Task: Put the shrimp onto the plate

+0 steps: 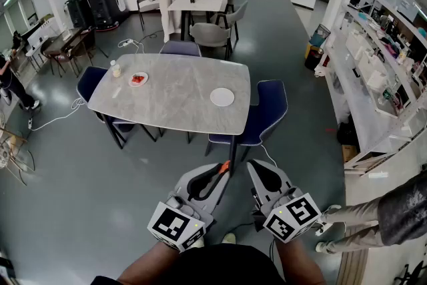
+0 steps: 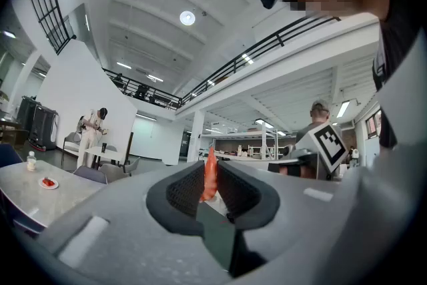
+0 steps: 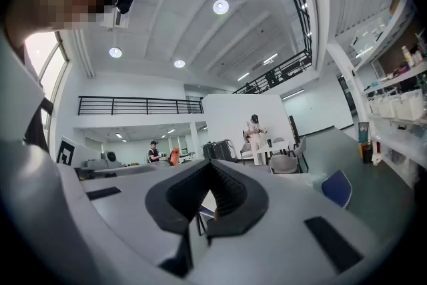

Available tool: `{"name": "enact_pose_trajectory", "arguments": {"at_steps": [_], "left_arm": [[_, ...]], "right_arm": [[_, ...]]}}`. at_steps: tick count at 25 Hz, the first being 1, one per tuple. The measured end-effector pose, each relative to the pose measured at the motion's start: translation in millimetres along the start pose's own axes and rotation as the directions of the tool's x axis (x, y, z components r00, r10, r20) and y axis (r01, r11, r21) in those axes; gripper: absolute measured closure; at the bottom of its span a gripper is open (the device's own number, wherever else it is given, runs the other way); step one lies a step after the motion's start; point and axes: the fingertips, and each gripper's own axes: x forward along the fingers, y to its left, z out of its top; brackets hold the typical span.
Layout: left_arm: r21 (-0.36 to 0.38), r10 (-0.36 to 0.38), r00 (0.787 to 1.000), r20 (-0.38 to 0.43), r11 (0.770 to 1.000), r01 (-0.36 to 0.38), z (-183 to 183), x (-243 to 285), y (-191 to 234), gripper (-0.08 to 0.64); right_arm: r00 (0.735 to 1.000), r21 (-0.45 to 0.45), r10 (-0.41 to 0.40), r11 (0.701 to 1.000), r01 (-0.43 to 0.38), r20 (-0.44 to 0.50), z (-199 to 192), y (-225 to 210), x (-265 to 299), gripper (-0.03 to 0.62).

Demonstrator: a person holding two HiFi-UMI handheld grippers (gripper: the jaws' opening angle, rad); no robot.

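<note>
1. Head view: a bare white plate point(image 1: 222, 97) sits near the right end of the worktop point(image 1: 173, 102); a smaller dish point(image 1: 138, 79) near its left end holds red food.
2. Short of the worktop, the left claw point(image 1: 223, 169) is clamped on the shrimp point(image 1: 225, 164); the right claw point(image 1: 253, 169) is pressed together, empty.
3. The left gripper view alone shows the shrimp upright between the pads.

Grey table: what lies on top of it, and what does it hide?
On the table: a small bottle, a plate of red food, an empty white plate. Its top hides part of the blue chairs tucked under it.
</note>
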Motion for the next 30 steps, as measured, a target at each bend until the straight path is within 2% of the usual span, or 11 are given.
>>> {"name": "enact_pose_trajectory", "arguments": {"at_steps": [17,30], "left_arm": [[-0.004,0.018,1.000,-0.013,1.000,-0.018,-8,-6,-3,0.499],[0.012,0.068,0.997,-0.031,0.998,-0.068,-17,14,-7,0.499]], "right_arm": [[1.000,0.007,0.021,1.000,-0.021,0.015,-2,8,-8,0.591],[0.999,0.036,0.012,0.999,-0.013,0.032,-1,-25,-31,0.591]]}}
